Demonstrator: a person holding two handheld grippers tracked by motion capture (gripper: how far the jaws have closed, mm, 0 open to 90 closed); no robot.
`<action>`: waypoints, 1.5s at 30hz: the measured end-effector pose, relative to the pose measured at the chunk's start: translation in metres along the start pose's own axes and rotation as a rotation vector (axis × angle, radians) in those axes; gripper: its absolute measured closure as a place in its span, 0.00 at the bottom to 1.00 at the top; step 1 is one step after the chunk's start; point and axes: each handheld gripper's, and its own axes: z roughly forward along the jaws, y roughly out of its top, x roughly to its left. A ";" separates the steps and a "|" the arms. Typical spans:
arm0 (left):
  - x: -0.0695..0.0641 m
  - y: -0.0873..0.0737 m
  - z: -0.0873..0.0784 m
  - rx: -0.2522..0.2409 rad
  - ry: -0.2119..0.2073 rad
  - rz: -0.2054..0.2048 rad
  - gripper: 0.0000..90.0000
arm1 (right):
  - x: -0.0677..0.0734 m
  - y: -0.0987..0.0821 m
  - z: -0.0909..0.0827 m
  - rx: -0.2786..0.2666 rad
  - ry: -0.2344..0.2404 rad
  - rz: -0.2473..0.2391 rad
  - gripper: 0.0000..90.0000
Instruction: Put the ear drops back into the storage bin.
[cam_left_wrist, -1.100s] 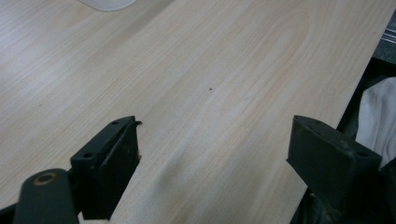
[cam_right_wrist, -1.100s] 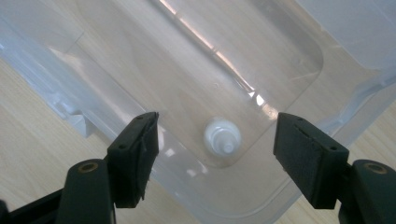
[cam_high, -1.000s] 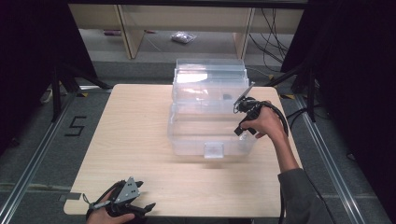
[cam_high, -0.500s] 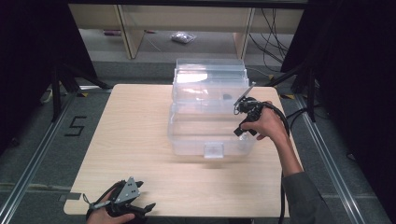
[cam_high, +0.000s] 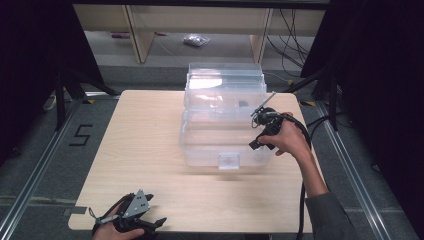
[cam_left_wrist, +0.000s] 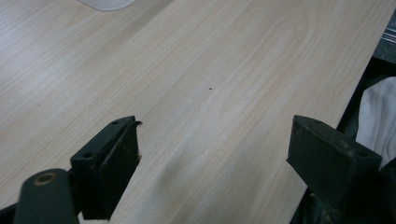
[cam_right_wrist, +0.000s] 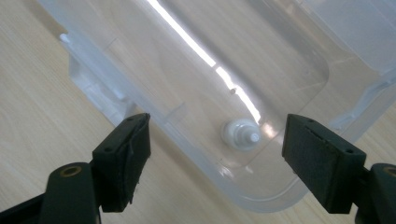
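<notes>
small white knob-like piece (cam_right_wrist: 239, 132) lies on the floor of the clear plastic bin (cam_high: 225, 142), straight ahead of the right gripper (cam_right_wrist: 217, 154) and between its wide-spread jaws. left gripper (cam_left_wrist: 212, 156), also wide and empty, rests well apart over bare table (cam_left_wrist: 210, 70).

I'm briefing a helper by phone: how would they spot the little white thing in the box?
On the pale wooden table stands a clear plastic storage box with its lid raised. On its floor, near one rounded corner, sits a small white round knob-like piece, between the open right gripper jaws in the right gripper view. It is the one opaque item there.
</notes>
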 end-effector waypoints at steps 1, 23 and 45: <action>0.000 0.000 0.000 0.000 -0.001 -0.003 0.18 | 0.002 -0.001 -0.001 0.001 0.000 0.007 0.27; 0.000 0.000 0.000 -0.001 -0.001 0.002 0.18 | 0.024 -0.017 -0.011 -0.090 0.002 -0.040 0.26; 0.000 0.000 0.000 -0.001 0.000 0.002 0.18 | 0.048 -0.030 -0.010 -0.153 0.040 -0.067 0.26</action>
